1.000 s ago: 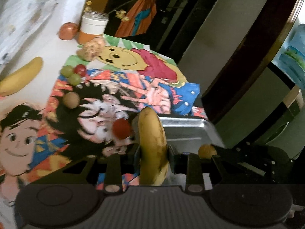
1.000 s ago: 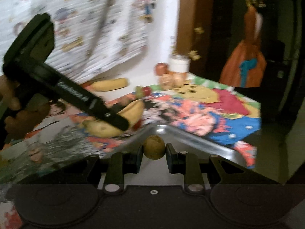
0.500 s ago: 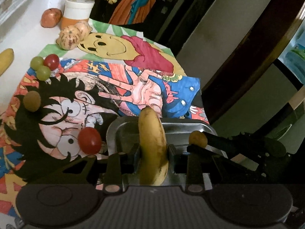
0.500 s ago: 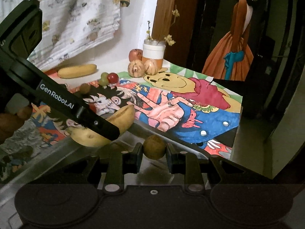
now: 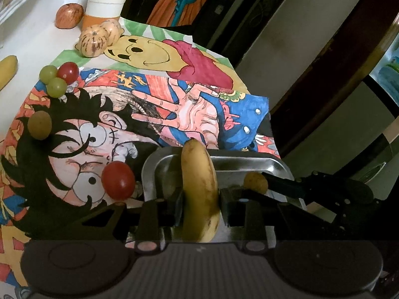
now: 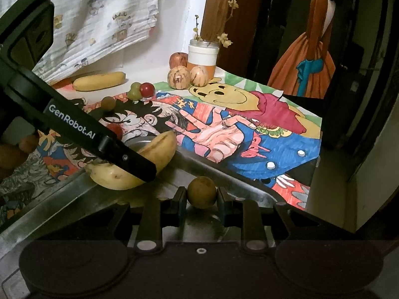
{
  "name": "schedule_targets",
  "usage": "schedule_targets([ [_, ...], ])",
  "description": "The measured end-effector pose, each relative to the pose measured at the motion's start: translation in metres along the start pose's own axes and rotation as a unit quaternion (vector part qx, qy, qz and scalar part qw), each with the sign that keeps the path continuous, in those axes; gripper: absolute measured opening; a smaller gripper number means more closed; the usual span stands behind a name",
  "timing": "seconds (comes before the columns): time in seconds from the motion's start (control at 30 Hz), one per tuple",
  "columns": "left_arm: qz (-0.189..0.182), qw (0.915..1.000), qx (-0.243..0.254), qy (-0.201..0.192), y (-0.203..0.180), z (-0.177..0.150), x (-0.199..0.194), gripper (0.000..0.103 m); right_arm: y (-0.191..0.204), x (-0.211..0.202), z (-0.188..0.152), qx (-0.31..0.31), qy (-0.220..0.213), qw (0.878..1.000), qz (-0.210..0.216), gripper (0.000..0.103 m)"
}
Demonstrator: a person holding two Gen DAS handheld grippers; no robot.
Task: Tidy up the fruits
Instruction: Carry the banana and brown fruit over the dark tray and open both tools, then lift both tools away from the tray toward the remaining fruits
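My left gripper (image 5: 199,206) is shut on a yellow banana (image 5: 199,186), which stands lengthwise between the fingers above the near corner of a steel tray (image 5: 249,160). My right gripper (image 6: 201,195) is shut on a small round brown fruit (image 6: 201,191) just above the tray's floor (image 6: 224,174). In the right wrist view the left gripper (image 6: 139,164) reaches in from the left with the banana (image 6: 159,149) over the tray's rim. The two grippers hang side by side, the right one (image 5: 259,184) just right of the banana.
On the cartoon-printed cloth (image 5: 174,104) lie a red round fruit (image 5: 118,179), a brownish-green fruit (image 5: 40,125), a cluster of grapes (image 5: 57,77) and two striped melons (image 5: 94,41). An apple (image 5: 69,15), a jar (image 5: 107,5) and a second banana (image 6: 99,81) sit by the wall.
Both grippers moved forward and down over the tray, each keeping its fruit. The tray's corner now sits right under the fingers. Little has shifted in the last half second.
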State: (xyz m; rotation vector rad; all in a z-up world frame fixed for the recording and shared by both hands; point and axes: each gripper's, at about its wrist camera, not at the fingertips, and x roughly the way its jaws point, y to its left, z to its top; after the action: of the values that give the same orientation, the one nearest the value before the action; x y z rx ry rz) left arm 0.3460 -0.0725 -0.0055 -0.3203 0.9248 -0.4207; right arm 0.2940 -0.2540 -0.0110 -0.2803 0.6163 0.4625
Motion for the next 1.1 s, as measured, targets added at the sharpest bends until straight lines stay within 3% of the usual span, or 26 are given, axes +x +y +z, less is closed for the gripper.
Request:
schedule_targets([
  [0.13, 0.003, 1.0000, -0.005, -0.006, 0.000, -0.002, -0.003, 0.037, 0.000, -0.004, -0.002, 0.007, -0.004, 1.000, -0.002, 0.031],
  [0.2, 0.002, 1.0000, -0.007, -0.006, 0.001, -0.003, -0.005, 0.046, 0.000, -0.009, -0.003, 0.012, -0.007, 1.000, -0.002, 0.033],
  [0.43, 0.000, 0.9995, -0.013, -0.029, -0.006, -0.014, -0.032, 0.059, 0.003, -0.046, -0.009, 0.035, -0.027, 0.999, -0.013, 0.049],
  [0.53, 0.001, 0.9986, -0.015, -0.051, -0.011, -0.024, -0.059, 0.071, 0.007, -0.076, -0.014, 0.051, -0.044, 0.998, -0.019, 0.063],
  [0.6, 0.008, 0.9972, -0.014, -0.072, -0.016, -0.033, -0.082, 0.085, 0.011, -0.098, -0.017, 0.058, -0.055, 0.997, -0.025, 0.079],
  [0.73, 0.025, 0.9938, -0.011, -0.108, -0.026, -0.058, -0.129, 0.097, 0.026, -0.148, -0.025, 0.066, -0.076, 0.994, -0.037, 0.101],
  [0.87, 0.033, 0.9909, -0.005, -0.130, -0.037, -0.086, -0.173, 0.103, 0.045, -0.199, -0.029, 0.071, -0.089, 0.993, -0.043, 0.102],
  [1.1, 0.081, 0.9860, 0.039, -0.140, -0.063, -0.128, -0.242, 0.103, 0.087, -0.275, -0.021, 0.073, -0.085, 0.993, -0.033, 0.102],
])
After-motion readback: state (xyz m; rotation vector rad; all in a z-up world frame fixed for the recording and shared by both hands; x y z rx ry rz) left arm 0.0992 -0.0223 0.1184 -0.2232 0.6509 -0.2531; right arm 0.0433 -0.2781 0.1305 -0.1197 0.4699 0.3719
